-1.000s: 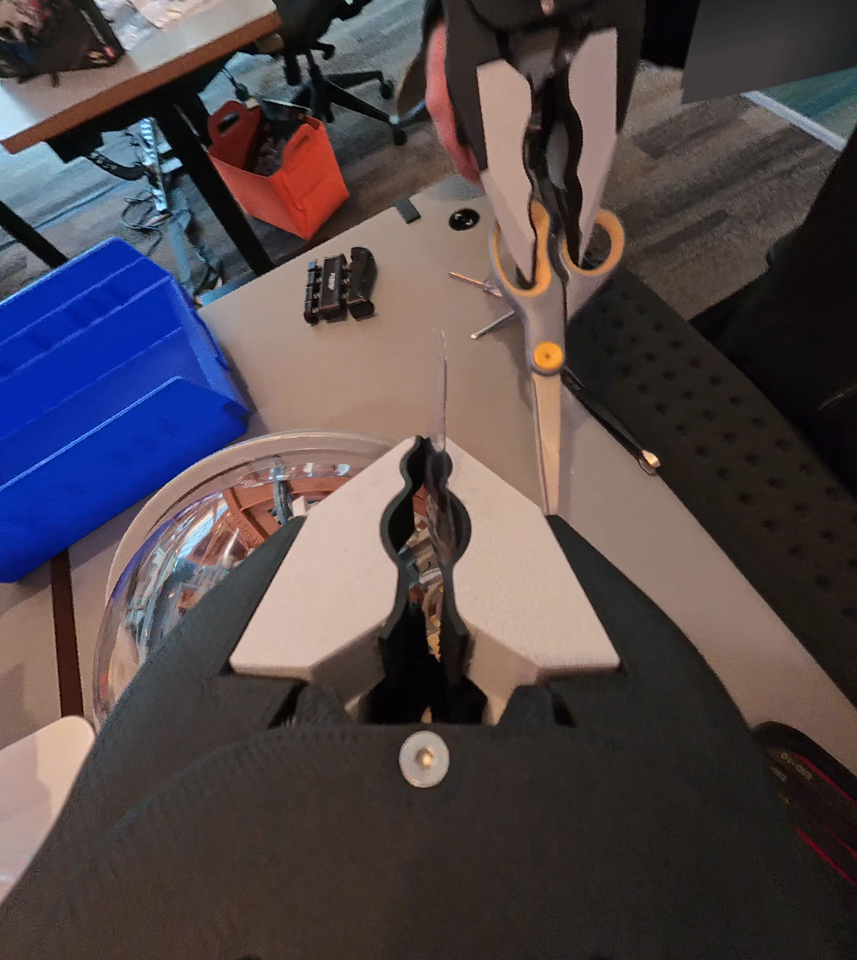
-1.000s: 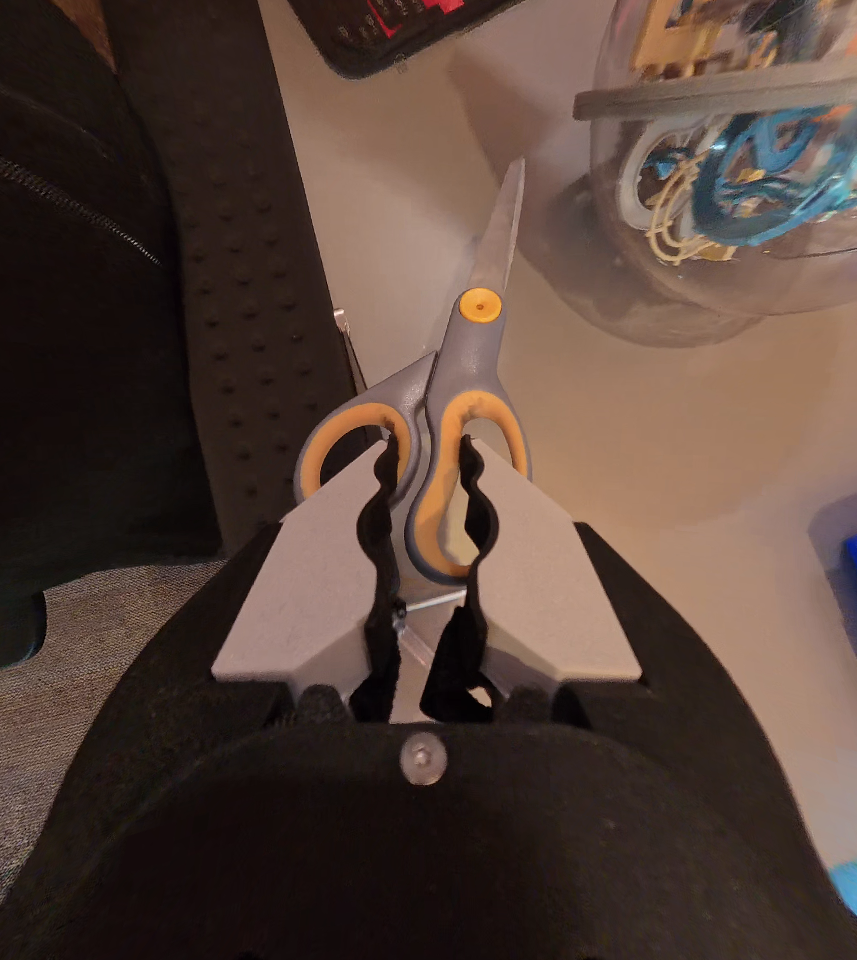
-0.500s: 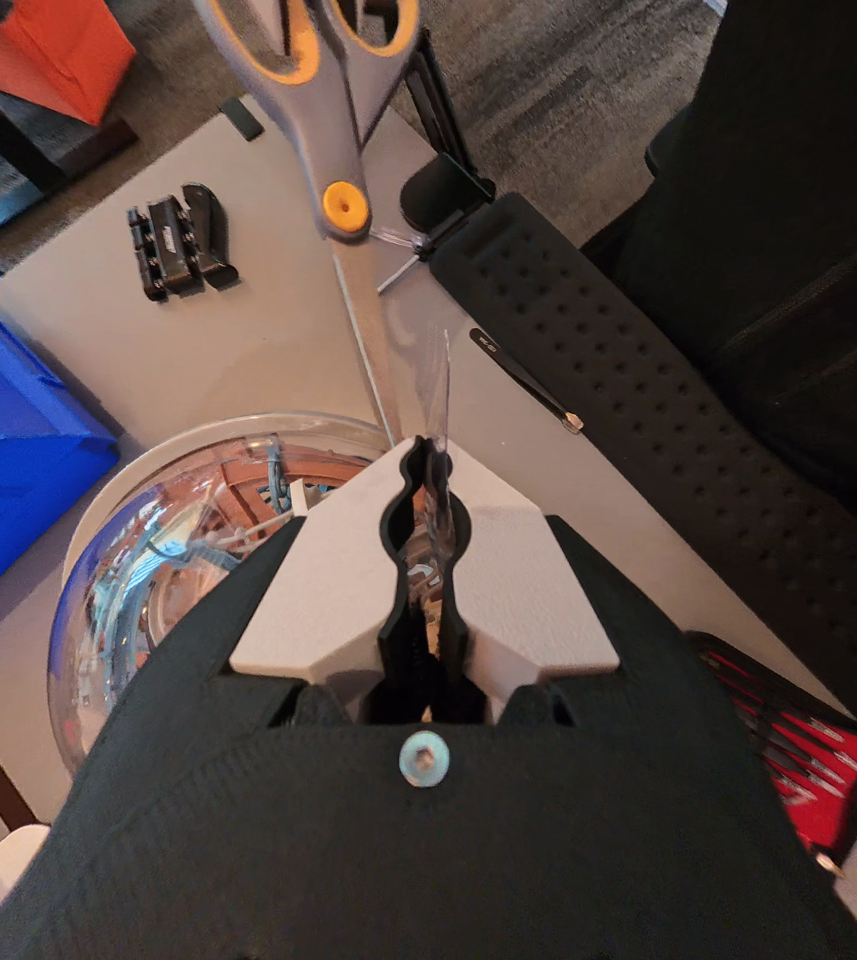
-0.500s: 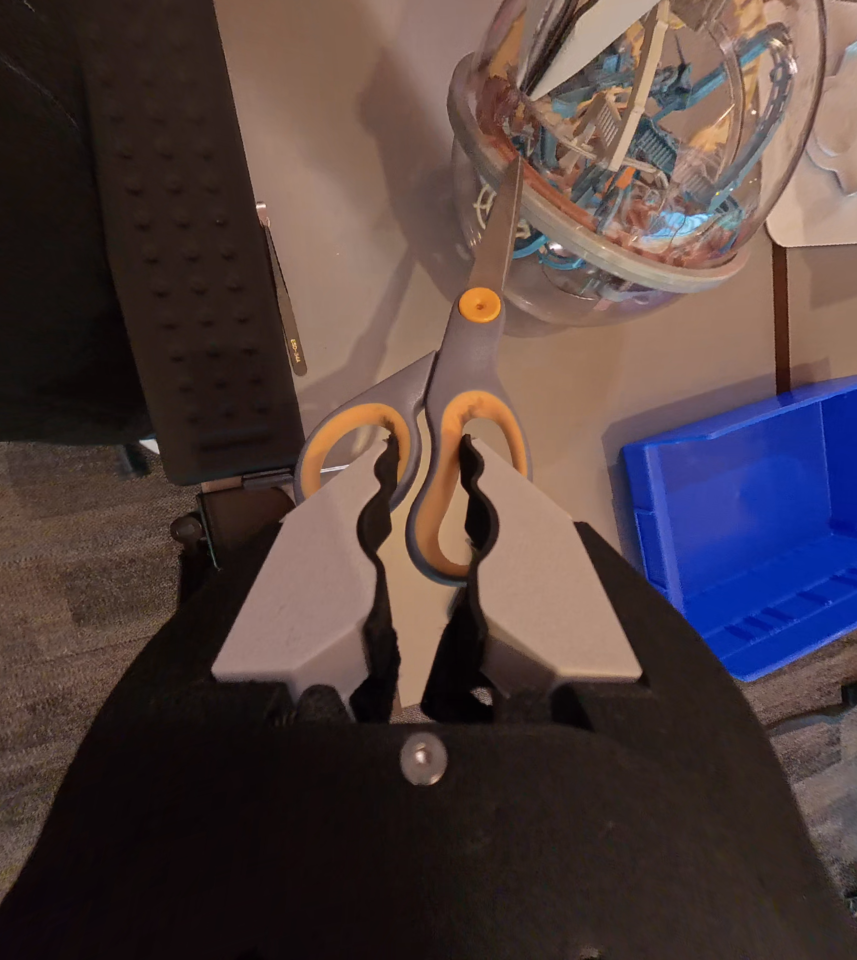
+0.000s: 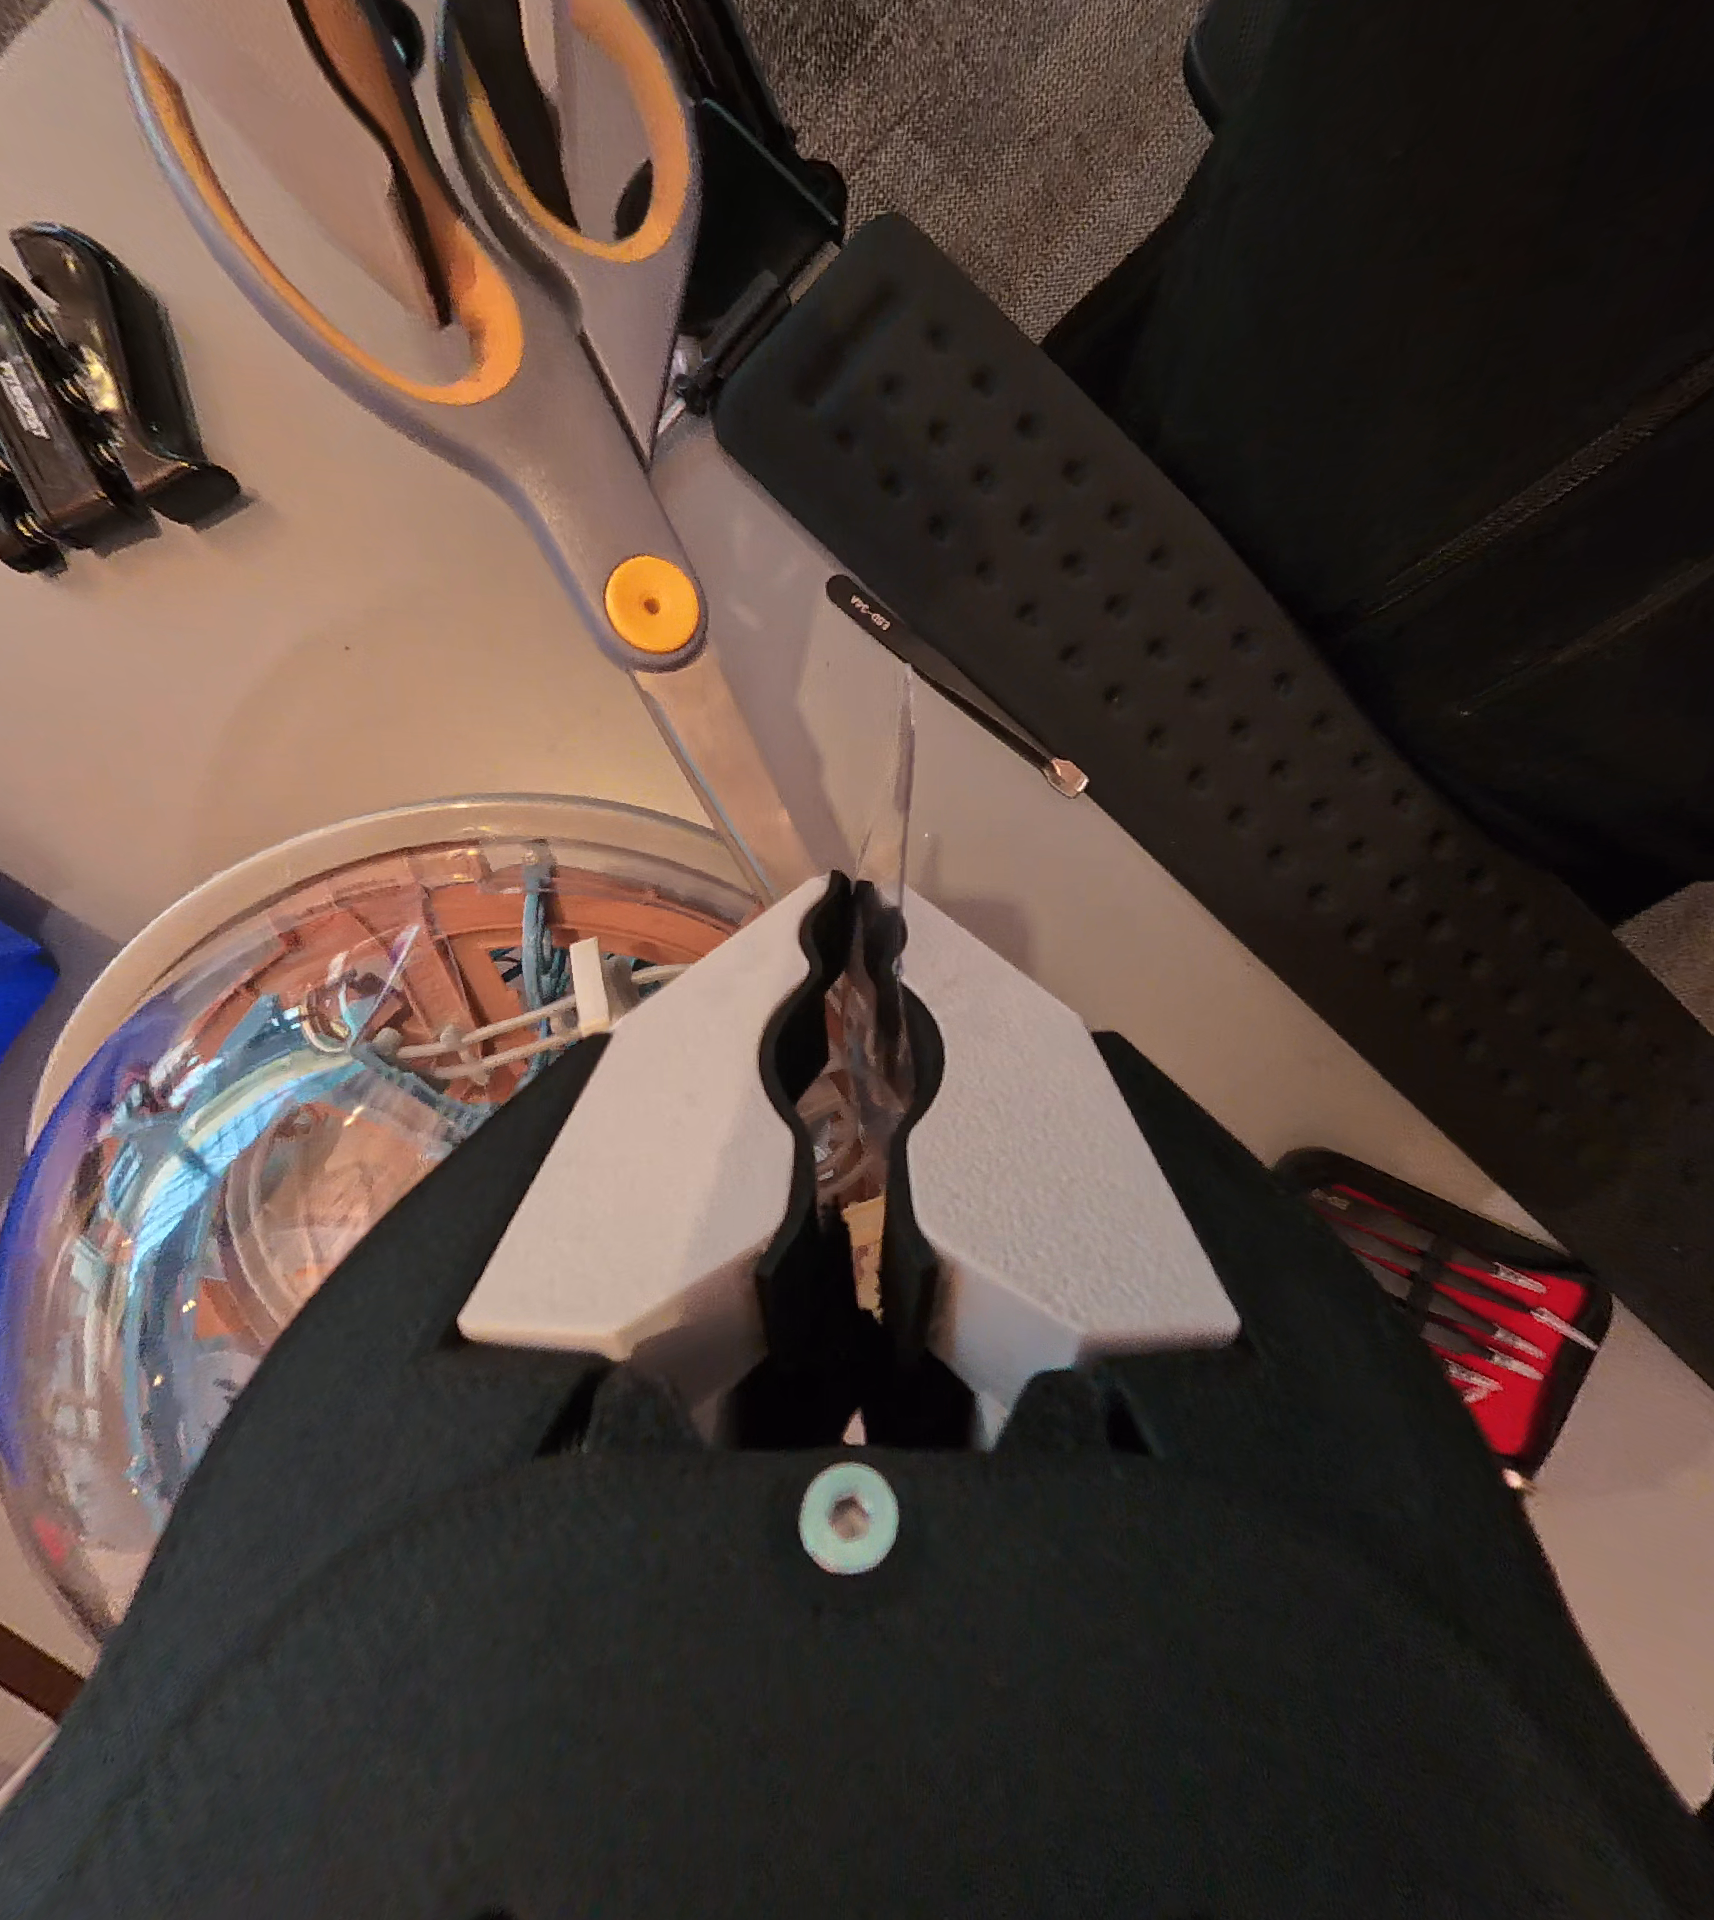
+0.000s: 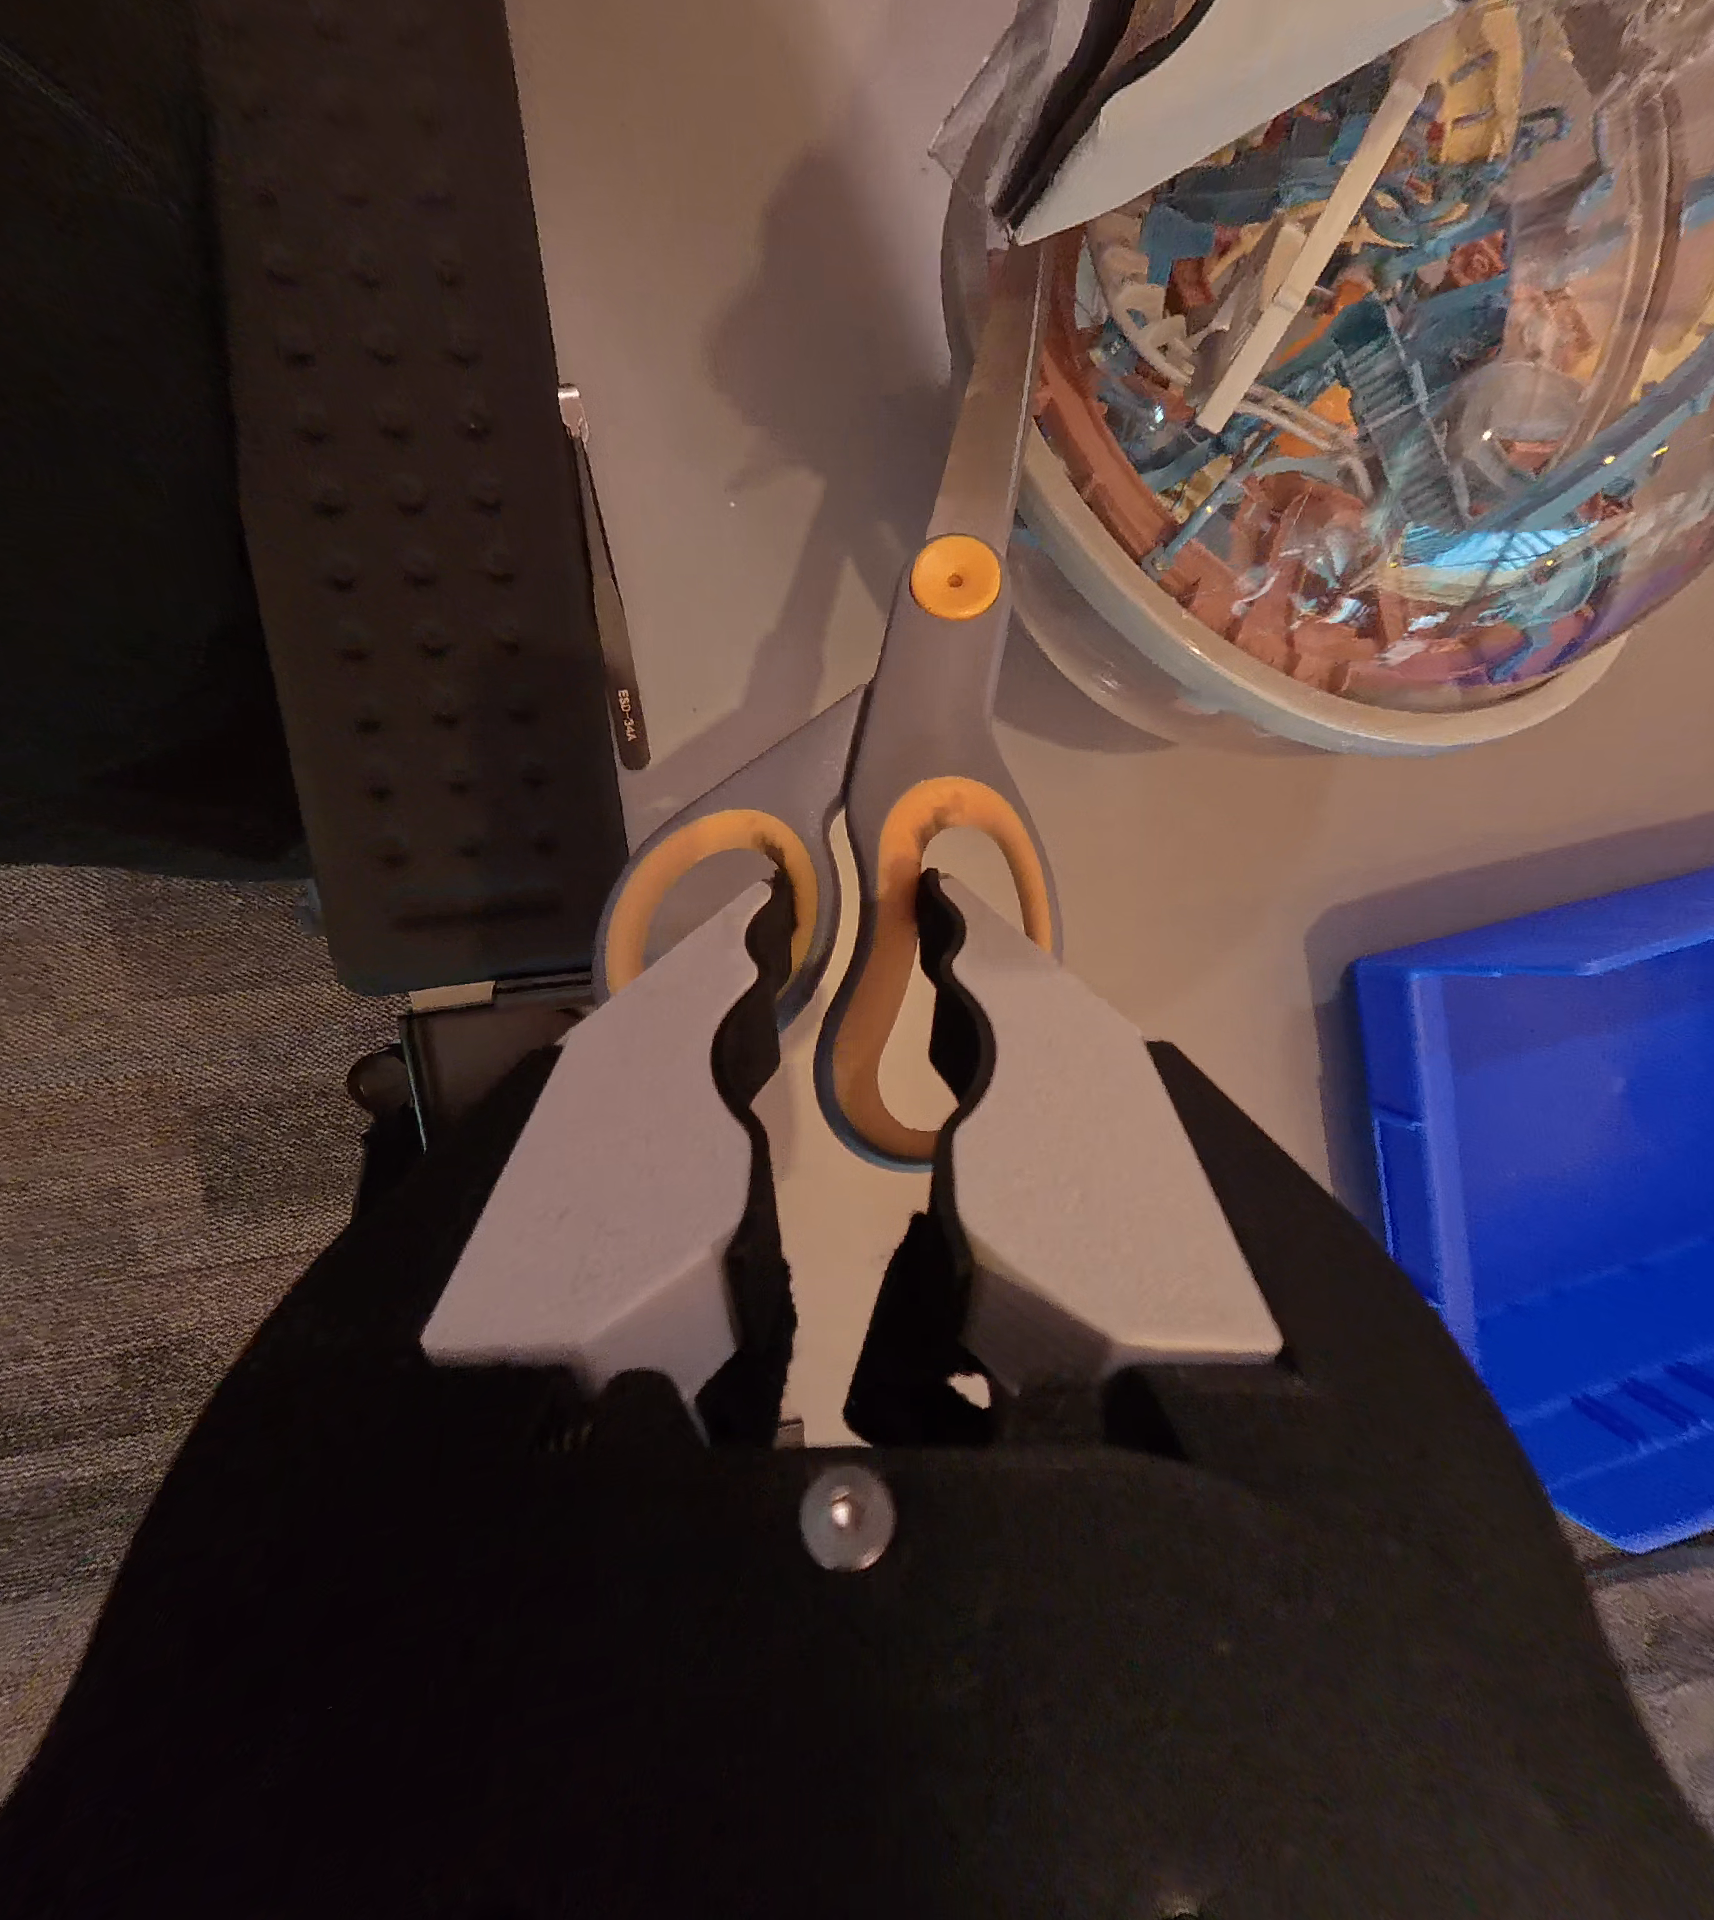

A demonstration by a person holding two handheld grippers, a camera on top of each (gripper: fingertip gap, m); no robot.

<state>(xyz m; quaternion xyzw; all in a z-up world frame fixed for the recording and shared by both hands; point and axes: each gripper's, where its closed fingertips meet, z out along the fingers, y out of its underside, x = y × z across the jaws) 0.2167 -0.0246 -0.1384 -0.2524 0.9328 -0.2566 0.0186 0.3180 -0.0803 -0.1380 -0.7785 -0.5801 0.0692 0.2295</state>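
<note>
in our left gripper we pinch a thin clear strip, the fingers pressed together on it so that it stands up past the tips, edge-on to the left wrist view. in our right gripper we carry the grey and orange scissors: each finger is poked through one handle loop, the fingers held a little apart, the blades nearly together. the blades reach across to the strip and their tip ends just beside it, close above the left fingertips; whether blade and strip touch we cannot tell. below sits a clear plastic sphere full of blue and brown maze parts, resting on the grey table. black tweezers lie by a black dimpled armrest, a blue bin stands near the sphere, and a black clip block lies well apart.
</note>
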